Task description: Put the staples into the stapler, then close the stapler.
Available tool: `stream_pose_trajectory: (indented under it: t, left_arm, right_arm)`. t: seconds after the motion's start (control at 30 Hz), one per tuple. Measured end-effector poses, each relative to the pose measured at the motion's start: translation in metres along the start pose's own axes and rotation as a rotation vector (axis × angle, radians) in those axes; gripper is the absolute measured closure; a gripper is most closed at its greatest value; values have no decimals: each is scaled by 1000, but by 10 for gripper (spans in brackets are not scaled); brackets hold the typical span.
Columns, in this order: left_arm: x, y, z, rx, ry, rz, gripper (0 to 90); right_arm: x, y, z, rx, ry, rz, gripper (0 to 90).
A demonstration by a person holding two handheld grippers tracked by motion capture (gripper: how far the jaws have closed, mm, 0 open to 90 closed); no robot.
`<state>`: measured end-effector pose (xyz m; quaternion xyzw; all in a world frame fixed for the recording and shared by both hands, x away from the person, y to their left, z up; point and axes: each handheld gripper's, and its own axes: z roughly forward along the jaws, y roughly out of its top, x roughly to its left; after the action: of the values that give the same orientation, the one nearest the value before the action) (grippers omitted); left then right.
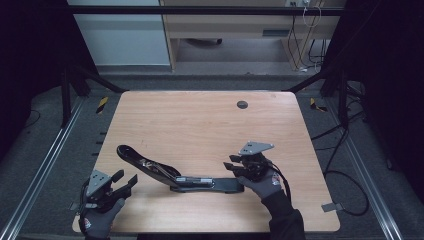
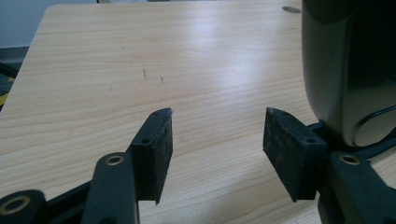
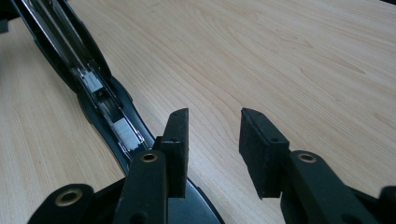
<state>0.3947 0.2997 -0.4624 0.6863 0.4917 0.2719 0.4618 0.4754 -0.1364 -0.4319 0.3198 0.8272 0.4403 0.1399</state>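
Your right gripper (image 1: 235,167) stands open over the near end of the opened stapler (image 1: 175,175), gripping nothing; your left gripper (image 1: 125,179) gapes empty at the bench's (image 1: 200,120) near-left corner.

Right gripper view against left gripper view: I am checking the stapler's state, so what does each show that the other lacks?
Right gripper view: the black stapler swung open flat, its shiny metal staple channel exposed, beside the open right gripper. Left gripper view: the stapler's rounded dark end close up, beside the open left gripper. Both: the light wooden table, nothing between the jaws.
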Motion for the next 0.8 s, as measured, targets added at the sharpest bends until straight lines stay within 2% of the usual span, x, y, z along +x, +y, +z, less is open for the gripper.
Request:
stream_pose_trajectory:
  t: [0.17,0.3,0.4,0.5,0.6,0.8]
  left_arm:
    - [1,5,-7,-26,-14,-15,413]
    - [-3,8,-10,-37,-26,-7,404]
    - [-5,11,-12,-46,-33,-3,399]
    - [-7,12,-14,-53,-38,-2,392]
    - [-10,15,-16,-66,-44,-1,385]
    - [-15,21,-23,-90,-64,-8,372]
  right_arm:
    - [-2,-14,-7,-16,-38,53,569]
    - [-3,-26,-12,-29,-35,104,501]
    - [-3,-34,-15,-36,-42,124,487]
    - [-2,-43,-19,-62,-78,119,484]
    - [0,-52,-22,-67,-118,112,488]
    - [2,-67,-27,-79,-158,123,528]
